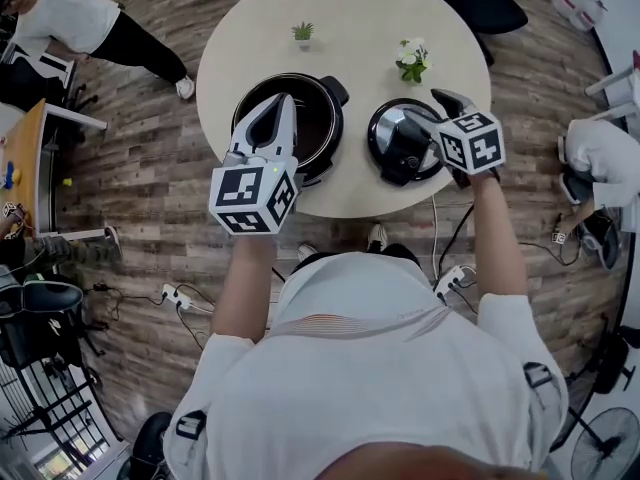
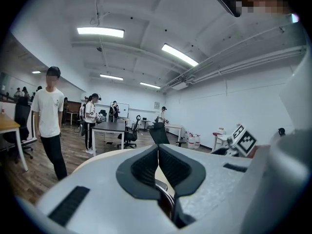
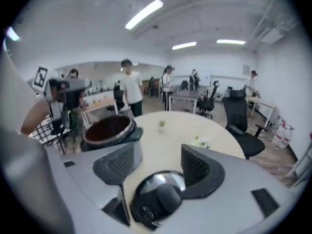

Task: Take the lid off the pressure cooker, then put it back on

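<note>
1. I see one round, pale table (image 1: 350,8).
2. The open pot of the pressure cooker (image 1: 320,118) stands on it, right under my left gripper (image 1: 283,103).
3. The lid (image 1: 390,158) lies on the table beside the pot, just under my right gripper (image 1: 428,108).
4. A little green plant (image 1: 302,33) stands past the left gripper.
5. A little white-flower plant (image 1: 412,60) stands past the right gripper.

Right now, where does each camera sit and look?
Head view: on the person's head, looking down at the round beige table; both arms show.
Left gripper view: on the shut left tool, facing across the room.
Right gripper view: on the open right tool, facing down at the shiny black lid.
Shared: head and right gripper views show the open black cooker pot.
</note>
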